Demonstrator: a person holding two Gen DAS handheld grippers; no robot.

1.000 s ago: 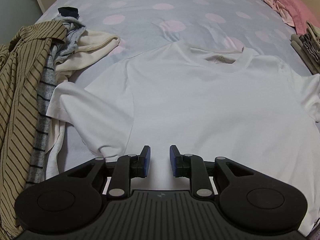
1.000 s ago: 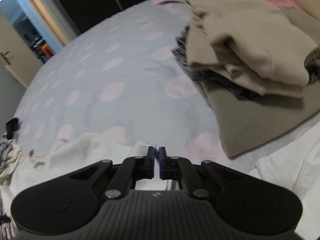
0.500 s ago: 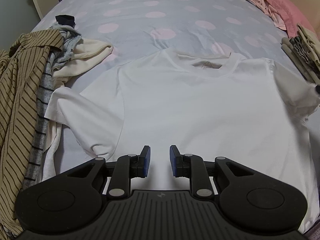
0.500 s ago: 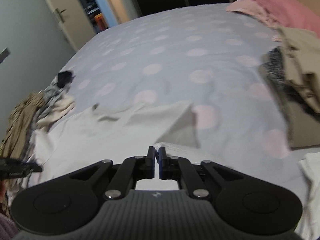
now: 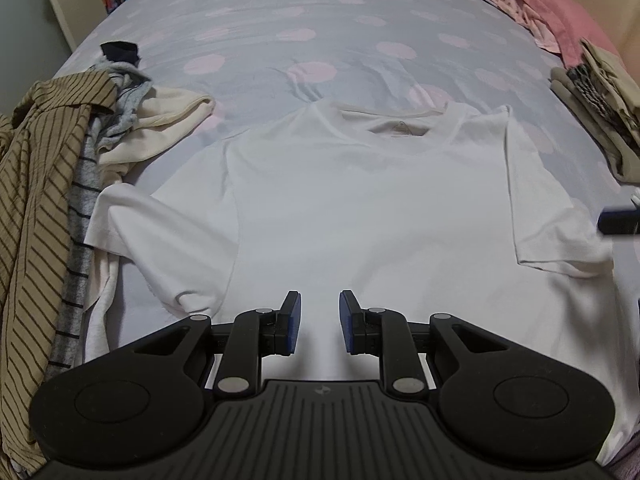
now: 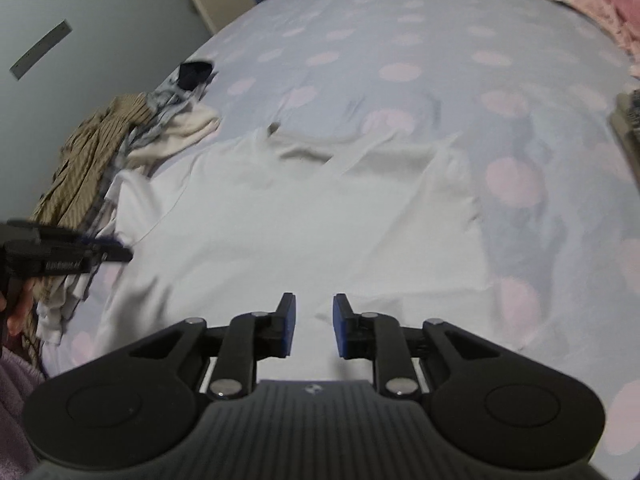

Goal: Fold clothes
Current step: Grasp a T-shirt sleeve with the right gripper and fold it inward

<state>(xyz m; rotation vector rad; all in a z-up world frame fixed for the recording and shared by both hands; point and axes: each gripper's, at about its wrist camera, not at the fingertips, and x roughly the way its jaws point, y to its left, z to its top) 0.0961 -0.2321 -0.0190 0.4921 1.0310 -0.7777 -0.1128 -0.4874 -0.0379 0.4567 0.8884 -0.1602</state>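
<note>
White t-shirt (image 5: 360,208) is lying flat on the dotted bedsheet (image 5: 320,28), one sleeve folded in over the body; left gripper (image 5: 319,326) and right gripper (image 6: 311,326) both hover over its hem, jaws parted, gripping nothing (messy clothes pile (image 5: 52,168) just beside it).

White T-shirt (image 5: 360,208) flat on the dotted bed, right sleeve folded inward.

folded stack (image 5: 600,112) cut off (right edge), right view blurred
</note>
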